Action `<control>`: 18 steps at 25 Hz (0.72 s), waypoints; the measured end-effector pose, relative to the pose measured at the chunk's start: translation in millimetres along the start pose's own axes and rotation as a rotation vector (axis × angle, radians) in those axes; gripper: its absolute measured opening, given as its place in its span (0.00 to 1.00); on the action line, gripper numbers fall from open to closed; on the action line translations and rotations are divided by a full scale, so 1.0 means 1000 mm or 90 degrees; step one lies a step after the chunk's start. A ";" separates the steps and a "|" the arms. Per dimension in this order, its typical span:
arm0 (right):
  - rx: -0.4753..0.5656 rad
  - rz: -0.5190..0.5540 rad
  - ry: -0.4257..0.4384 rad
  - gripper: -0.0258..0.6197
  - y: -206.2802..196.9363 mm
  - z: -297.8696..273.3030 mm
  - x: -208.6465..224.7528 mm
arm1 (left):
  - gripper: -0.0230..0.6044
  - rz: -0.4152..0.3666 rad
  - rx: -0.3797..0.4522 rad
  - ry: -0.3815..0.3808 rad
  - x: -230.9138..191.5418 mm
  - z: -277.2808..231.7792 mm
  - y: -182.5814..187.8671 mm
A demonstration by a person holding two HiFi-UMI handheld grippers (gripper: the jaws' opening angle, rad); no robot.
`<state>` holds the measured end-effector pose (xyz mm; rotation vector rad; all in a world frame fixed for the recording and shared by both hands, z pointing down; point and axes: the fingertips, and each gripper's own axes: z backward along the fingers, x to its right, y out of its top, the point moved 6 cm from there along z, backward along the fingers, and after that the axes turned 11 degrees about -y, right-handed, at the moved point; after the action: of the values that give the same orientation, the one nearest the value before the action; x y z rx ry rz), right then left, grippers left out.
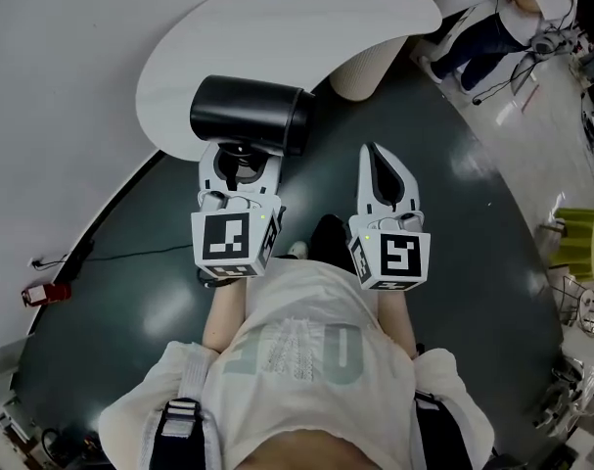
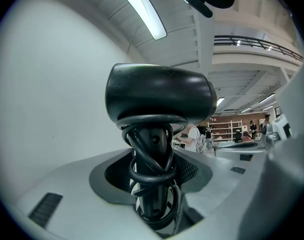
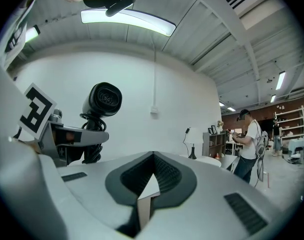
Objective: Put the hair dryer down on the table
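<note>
My left gripper (image 1: pixel 240 162) was clamped on the handle (image 2: pixel 153 149) of the hair dryer (image 1: pixel 250 116), gripping over the cord (image 2: pixel 150 170) wound round it, presumably so the loops could not slip loose. The barrel sat crosswise above the jaws, which put the weight on top. The dryer was at my 11 o'clock, at the near edge of the white table (image 1: pixel 277 27), which ran on toward 12. I judged it still carried, not yet set down. My right gripper (image 1: pixel 377 155), at 1 o'clock, was pressed together on nothing and kept aside. One grip seemed enough for this job.
</note>
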<state>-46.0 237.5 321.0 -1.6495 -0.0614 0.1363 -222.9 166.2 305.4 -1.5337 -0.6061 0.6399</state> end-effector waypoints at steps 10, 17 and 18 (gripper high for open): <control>0.066 0.015 0.013 0.04 0.009 -0.072 0.024 | 0.38 -0.010 0.021 0.016 -0.019 -0.069 -0.002; 0.082 0.017 0.041 0.04 0.023 -0.158 0.063 | 0.38 -0.025 0.008 0.044 -0.031 -0.156 0.011; 0.081 0.019 0.047 0.04 0.025 -0.172 0.069 | 0.38 -0.027 0.004 0.049 -0.034 -0.169 0.012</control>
<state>42.8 73.9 305.8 -1.5273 0.0269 0.0994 -126.4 22.8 301.7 -1.5285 -0.5758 0.5482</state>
